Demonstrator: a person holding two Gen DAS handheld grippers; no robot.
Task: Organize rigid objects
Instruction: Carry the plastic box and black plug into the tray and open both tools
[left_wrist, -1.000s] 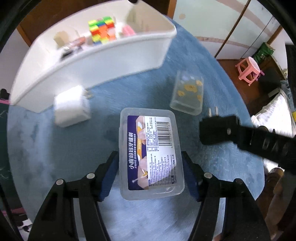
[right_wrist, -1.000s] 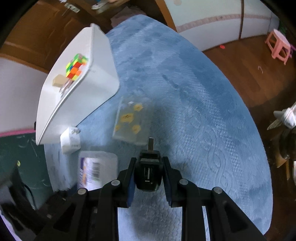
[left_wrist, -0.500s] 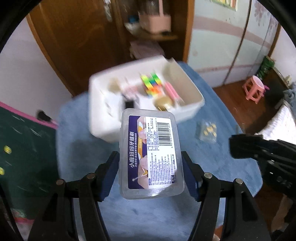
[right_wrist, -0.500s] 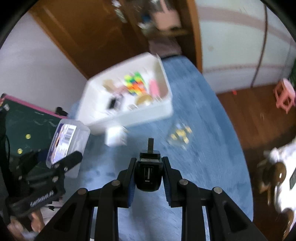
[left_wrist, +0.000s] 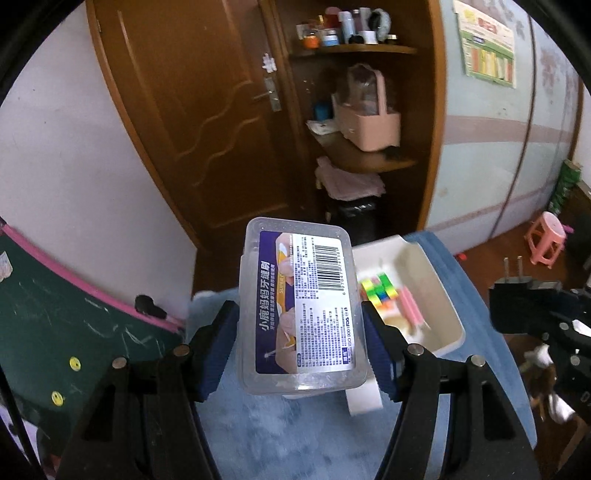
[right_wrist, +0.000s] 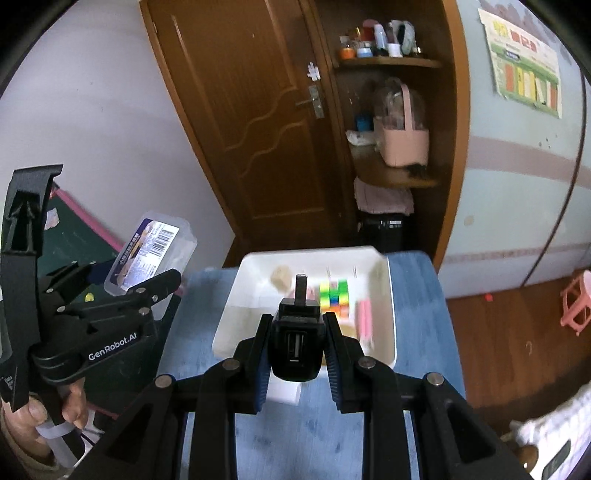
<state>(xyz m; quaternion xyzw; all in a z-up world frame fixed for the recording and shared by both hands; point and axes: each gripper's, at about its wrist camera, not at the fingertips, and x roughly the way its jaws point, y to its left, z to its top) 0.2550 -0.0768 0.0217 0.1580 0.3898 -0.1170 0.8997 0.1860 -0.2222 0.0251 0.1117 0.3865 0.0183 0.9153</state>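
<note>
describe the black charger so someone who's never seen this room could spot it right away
Find the white bin on the blue table. In front of it, the right claw grips the black charger. Unlike the colourful cube inside, it is plain black with a USB slot.

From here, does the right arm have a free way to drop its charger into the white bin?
Probably yes: the right tongs hold the black charger in front of the open white bin, nothing between.

Left gripper raised, jaws clamped on load; right gripper level, jaws likewise clamped.
</note>
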